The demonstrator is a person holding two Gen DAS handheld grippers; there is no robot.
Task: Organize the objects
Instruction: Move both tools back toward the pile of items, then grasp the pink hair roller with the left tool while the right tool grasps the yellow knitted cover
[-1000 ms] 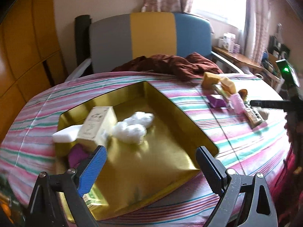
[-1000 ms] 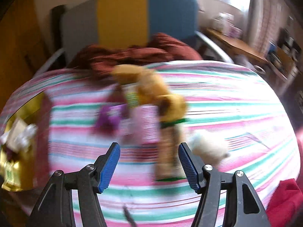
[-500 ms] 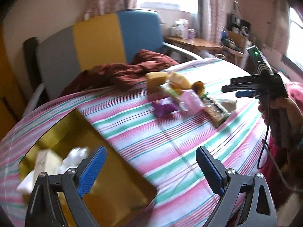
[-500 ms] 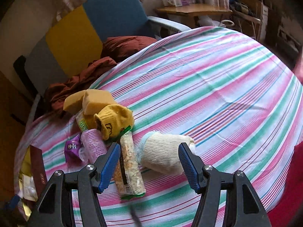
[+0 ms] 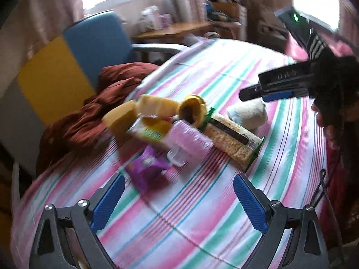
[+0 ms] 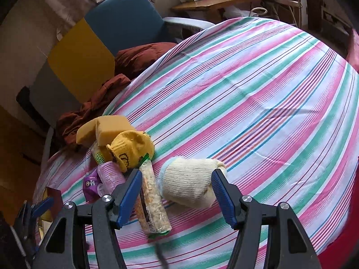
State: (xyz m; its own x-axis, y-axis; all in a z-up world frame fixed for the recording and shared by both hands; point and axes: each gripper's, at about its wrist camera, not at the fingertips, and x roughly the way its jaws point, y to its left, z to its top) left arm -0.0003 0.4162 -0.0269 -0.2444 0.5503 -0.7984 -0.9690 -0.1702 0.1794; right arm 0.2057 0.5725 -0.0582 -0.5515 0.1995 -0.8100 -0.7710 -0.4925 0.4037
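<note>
Pink, green and white striped tablecloth (image 6: 246, 89) across the whole table top.

Item cluster, near the table edge closest to the chair (image 6: 125, 22):
- Two yellow sponges (image 6: 105, 130) at the chair end, touching each other.
- Printed packet (image 6: 98, 154) partly under the sponges and the yellow sock (image 6: 132, 148).
- Pink ribbed cup (image 6: 111, 176) on its side, against the yellow sock.
- Purple sachet (image 6: 89, 183) just beside the cup, at the outer end of the cluster.
- Long clear snack pack (image 6: 152, 197) with green ends, one end tucked under the yellow sock.
- Cream sock (image 6: 190, 183), rolled, just beside the snack pack on the side away from the cup.

Red-brown fabric (image 6: 139, 56) bunched on the chair seat, against the table edge.

Right gripper (image 6: 177, 172): jaws apart, pitched downward, blue pads framing the cream sock on either side. No squeeze visible on the sock; seen from the left wrist, sits slightly above it. Contact with the pads: cannot tell.

Left gripper (image 5: 178, 179): jaws apart, nothing between the pads, aimed down at bare striped cloth, purple sachet just ahead of the left pad. Left wrist view blurred; fine print unreadable.
</note>
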